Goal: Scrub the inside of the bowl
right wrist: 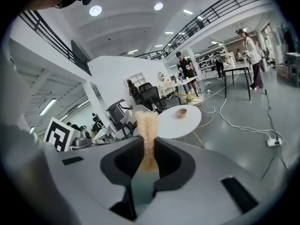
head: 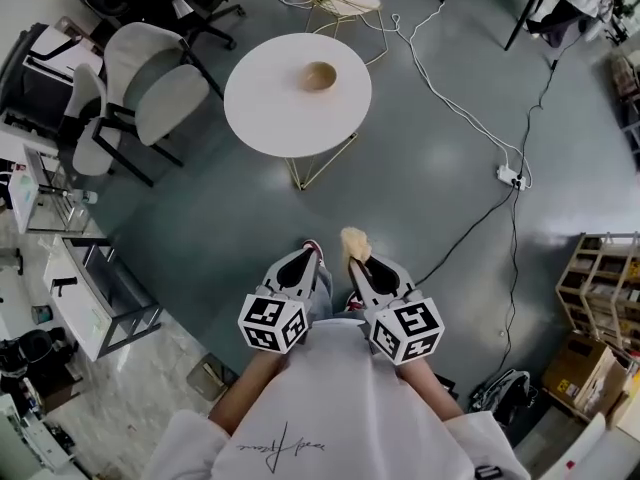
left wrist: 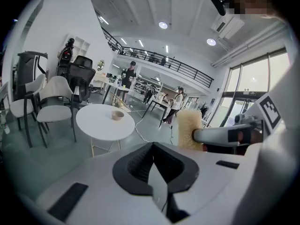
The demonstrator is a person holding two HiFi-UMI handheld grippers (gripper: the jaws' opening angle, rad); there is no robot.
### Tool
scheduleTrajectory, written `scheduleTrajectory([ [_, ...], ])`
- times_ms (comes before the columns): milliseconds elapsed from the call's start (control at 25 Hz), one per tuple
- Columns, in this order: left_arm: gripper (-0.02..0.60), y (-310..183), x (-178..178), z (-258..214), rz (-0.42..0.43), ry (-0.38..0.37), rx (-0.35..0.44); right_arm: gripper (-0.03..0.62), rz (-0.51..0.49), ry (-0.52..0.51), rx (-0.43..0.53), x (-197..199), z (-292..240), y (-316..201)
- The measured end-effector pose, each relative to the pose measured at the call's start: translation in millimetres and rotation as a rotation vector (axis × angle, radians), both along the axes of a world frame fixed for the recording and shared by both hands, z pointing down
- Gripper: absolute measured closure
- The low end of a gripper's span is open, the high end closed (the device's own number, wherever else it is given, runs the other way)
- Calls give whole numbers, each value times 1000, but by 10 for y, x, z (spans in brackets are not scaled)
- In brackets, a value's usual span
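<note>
Scrubbing is not yet starting: the right gripper (head: 355,264) is clamping a pale scrubber (head: 354,240), the left gripper (head: 313,255) is riding closed and empty, and the bowl (head: 319,76) is sitting on the table (head: 270,108), well apart from both.

Tan bowl (head: 320,76), white table (head: 270,108), beige scrubber (head: 354,240)
</note>
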State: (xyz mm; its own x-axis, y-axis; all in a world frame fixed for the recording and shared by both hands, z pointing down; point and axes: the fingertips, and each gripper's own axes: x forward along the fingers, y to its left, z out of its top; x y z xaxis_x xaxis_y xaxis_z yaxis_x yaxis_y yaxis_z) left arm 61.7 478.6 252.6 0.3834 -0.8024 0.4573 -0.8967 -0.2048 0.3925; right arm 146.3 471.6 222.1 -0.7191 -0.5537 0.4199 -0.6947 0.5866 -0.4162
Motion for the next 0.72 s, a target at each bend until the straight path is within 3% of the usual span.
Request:
scheduleTrajectory([
  [280,577,-366,-296,168,-6,12,-41,511,24,-10,-20,-239,-4,-409],
  [720,575,-852,-833,82,17,23,-4,510,44,19,-16,-695,-56,-897],
])
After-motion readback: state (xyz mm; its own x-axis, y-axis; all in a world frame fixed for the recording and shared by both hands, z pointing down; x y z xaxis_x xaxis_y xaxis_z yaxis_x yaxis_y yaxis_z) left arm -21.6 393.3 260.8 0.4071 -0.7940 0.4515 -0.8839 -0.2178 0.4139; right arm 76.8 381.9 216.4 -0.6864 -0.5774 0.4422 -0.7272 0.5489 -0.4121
